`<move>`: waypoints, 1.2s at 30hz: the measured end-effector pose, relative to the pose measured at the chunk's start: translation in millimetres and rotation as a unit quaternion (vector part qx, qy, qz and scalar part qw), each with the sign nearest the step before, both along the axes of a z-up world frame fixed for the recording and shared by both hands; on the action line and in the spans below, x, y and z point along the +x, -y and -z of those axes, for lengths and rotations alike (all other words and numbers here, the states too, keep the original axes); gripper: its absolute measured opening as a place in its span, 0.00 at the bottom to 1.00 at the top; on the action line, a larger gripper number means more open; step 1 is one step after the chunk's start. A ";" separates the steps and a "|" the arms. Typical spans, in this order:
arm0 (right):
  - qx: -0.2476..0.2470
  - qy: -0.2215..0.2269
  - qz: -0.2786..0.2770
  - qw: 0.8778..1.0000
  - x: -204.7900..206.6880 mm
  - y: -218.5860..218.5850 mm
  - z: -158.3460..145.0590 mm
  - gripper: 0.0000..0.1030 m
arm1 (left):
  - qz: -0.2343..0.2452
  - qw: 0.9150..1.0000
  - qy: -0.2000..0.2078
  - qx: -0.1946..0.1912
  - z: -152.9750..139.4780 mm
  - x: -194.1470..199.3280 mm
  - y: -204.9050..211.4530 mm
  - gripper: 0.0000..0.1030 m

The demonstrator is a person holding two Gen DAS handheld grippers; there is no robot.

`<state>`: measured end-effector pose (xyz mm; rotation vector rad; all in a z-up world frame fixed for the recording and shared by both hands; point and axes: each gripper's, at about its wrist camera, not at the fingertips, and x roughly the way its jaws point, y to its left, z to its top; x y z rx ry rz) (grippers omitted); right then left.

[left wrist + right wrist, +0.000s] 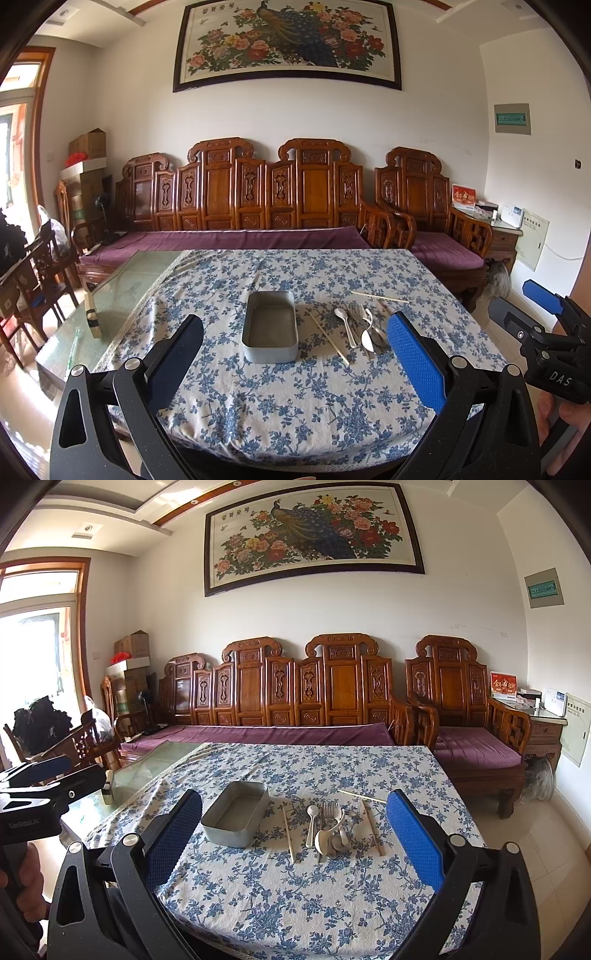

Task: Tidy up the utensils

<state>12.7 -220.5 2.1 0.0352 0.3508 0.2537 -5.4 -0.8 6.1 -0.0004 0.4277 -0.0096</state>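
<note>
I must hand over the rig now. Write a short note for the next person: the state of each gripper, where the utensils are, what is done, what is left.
Left gripper: jaws open, holding nothing, above the near table edge, facing the tin.
Right gripper: jaws open, holding nothing, facing the utensil pile.
Metal tin: on the floral tablecloth, nothing inside it.
Pile of spoons and forks: on the cloth, right of the tin, overlapping each other.
Chopsticks: one between tin and pile, one right of the pile, one behind it.
Done: nothing yet.
Left: probably move all utensils into the tin.
</note>
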 end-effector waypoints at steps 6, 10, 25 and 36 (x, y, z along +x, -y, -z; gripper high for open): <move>0.000 0.000 -0.001 1.000 0.1 0.0 0.2 0.97 | 0.002 1.000 0.002 0.000 -2.8 -3.1 1.5 0.94; 0.000 0.000 -0.001 1.000 -0.1 0.1 -0.3 0.97 | 0.004 1.000 0.004 0.000 -5.2 -6.1 2.7 0.94; 0.001 -0.001 -0.001 1.000 -2.4 2.0 -6.9 0.97 | 0.008 1.000 -0.004 0.001 -4.9 -3.3 5.7 0.94; 0.002 -0.027 -0.011 1.000 29.1 2.8 13.1 0.97 | 0.016 0.999 -0.042 0.003 24.2 34.4 2.8 0.94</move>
